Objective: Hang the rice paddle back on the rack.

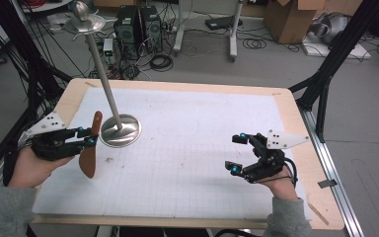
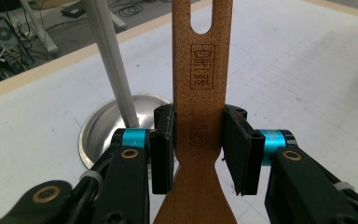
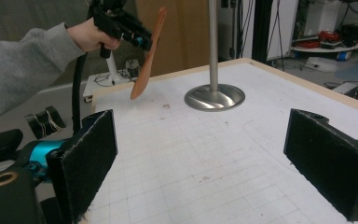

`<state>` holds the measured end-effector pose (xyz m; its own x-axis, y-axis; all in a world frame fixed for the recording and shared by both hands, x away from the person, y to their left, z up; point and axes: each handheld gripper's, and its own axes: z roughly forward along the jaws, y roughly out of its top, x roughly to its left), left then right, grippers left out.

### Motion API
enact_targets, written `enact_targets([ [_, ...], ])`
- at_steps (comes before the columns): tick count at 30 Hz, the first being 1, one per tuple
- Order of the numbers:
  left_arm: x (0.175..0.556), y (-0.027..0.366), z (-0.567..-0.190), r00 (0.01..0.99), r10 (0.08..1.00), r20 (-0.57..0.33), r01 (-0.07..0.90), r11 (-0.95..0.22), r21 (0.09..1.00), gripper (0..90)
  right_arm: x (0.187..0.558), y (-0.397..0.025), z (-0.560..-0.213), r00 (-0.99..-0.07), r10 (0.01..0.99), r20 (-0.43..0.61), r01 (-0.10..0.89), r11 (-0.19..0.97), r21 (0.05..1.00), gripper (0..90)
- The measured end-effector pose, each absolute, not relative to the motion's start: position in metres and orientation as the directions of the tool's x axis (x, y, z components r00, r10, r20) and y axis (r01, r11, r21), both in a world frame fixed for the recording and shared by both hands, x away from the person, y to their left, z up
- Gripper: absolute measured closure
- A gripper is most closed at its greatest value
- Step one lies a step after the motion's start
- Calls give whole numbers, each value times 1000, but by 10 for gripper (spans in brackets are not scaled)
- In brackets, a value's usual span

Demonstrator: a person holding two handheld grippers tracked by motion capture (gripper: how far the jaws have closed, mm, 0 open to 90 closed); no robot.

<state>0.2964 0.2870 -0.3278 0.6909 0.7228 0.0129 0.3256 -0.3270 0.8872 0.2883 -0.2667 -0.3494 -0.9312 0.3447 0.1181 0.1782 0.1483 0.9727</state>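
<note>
- Spatula in hand: my left gripper (image 1: pixel 90 137) clamps a flat brown wooden spatula (image 1: pixel 90 148) at its neck, held above the white gridded mat (image 1: pixel 192 148), blade hanging down.
- Just beside it stands the polished steel stand (image 1: pixel 120 130), round base on the mat and slanted pole rising to a hook plate.
- The spatula looks light, stiff and smooth; I judge the narrow neck, just above the blade, the best place to hold it.
- My right gripper (image 1: pixel 238 153) hovers with jaws spread wide, holding nothing.

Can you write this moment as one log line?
left gripper: shut on wooden spatula, lifted | right gripper: open, empty | metal stand: upright
</note>
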Motion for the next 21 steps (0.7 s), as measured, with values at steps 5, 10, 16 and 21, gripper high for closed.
enact_targets([
  [5,304,295,-328,690,724,6,326,-318,890,650,292,-263,-353,-932,343,117,185,173,967,84],
  [10,308,301,-324,675,738,-3,328,-296,897,650,293,-260,-357,-933,339,119,197,206,958,84],
  [16,309,305,-305,667,745,15,306,-292,906,650,293,-262,-356,-934,338,119,194,197,961,84],
  [21,311,309,-284,667,744,36,281,-296,913,650,293,-265,-356,-931,342,125,198,188,962,84],
])
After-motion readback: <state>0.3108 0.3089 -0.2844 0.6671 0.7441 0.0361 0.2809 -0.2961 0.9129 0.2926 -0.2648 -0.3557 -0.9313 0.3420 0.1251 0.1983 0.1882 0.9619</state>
